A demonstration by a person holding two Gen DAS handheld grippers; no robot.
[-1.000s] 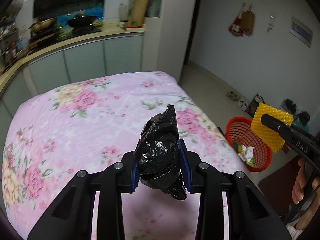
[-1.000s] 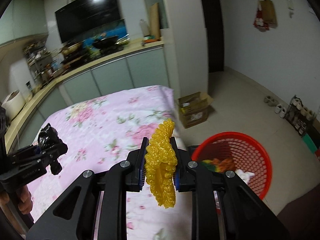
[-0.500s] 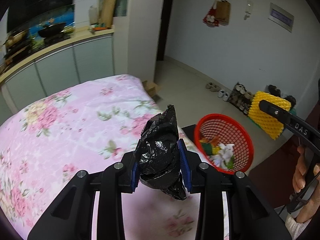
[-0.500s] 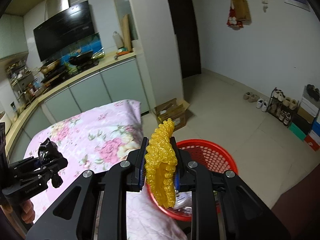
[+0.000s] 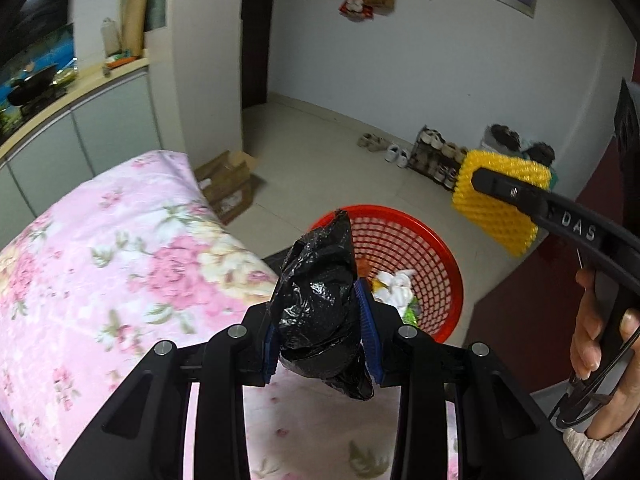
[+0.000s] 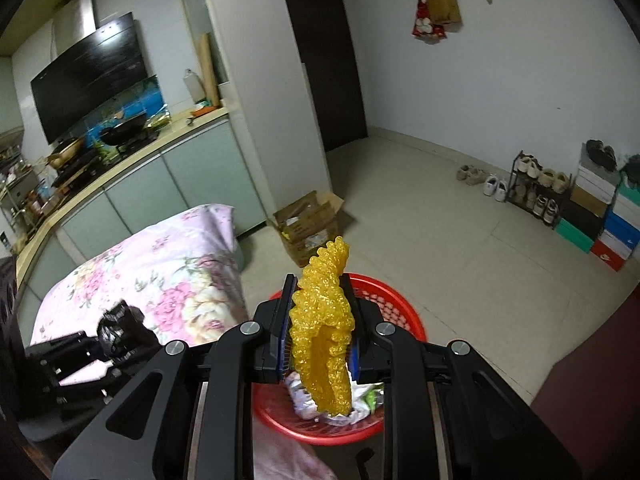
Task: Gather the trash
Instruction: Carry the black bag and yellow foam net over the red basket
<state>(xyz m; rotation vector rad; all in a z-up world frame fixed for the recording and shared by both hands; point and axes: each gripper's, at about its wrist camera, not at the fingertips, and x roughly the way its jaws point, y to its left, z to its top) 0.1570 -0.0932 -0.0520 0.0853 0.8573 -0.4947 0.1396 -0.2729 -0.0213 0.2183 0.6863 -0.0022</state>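
Below the right gripper (image 6: 318,334), clenched on yellow foam (image 6: 322,332), sits the red basket (image 6: 404,312); centre the left gripper (image 5: 320,332), clenched on its black bag (image 5: 320,312), over it too before releasing.

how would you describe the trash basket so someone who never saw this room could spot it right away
Find the table under the pink floral cloth; on the tiled floor at its near corner stands the red basket. It is round, with lattice walls, and already holds crumpled white and green scraps. The cardboard box farther off is brown and square.
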